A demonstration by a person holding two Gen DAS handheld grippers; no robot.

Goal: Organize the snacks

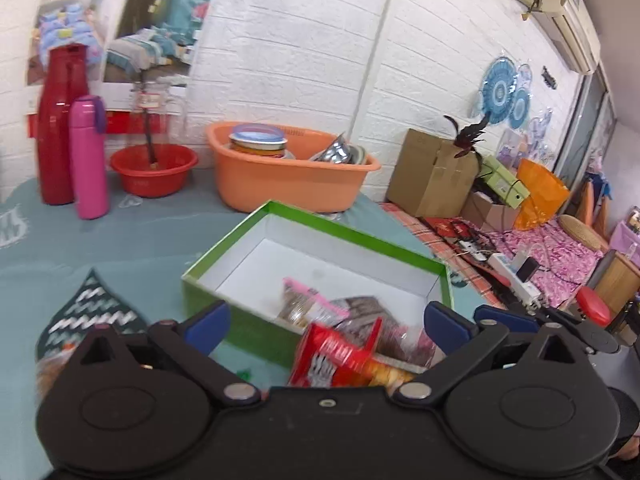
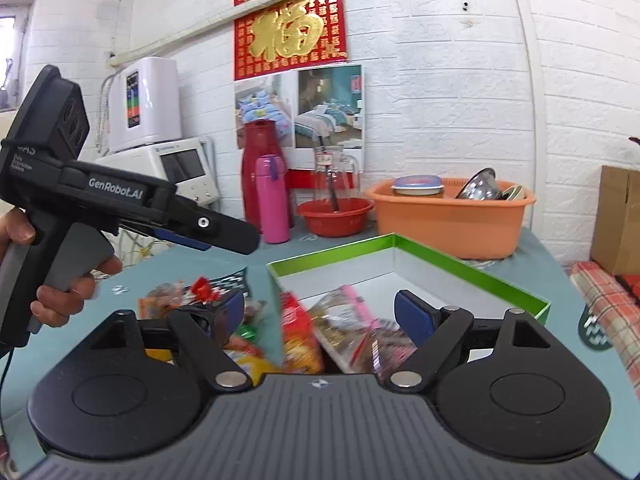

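Note:
A green box (image 1: 320, 228) with a white inside sits on the teal table; it also shows in the right wrist view (image 2: 472, 268). A pink-edged clear snack bag (image 1: 312, 304) and a darker bag lie in its near corner. A red snack pack (image 1: 340, 356) leans on the near wall, below my open left gripper (image 1: 324, 324). My right gripper (image 2: 320, 316) is open above the same red pack (image 2: 298, 332) and clear bags (image 2: 352, 320). Loose snacks (image 2: 180, 296) lie left of the box. The left gripper (image 2: 200, 236) hovers at the left there.
A red flask (image 1: 60, 128), a pink bottle (image 1: 90, 156), a red basin (image 1: 154, 168) and an orange tub (image 1: 288, 168) with dishes stand at the back wall. A cardboard box (image 1: 432, 172) and clutter lie to the right, off the table.

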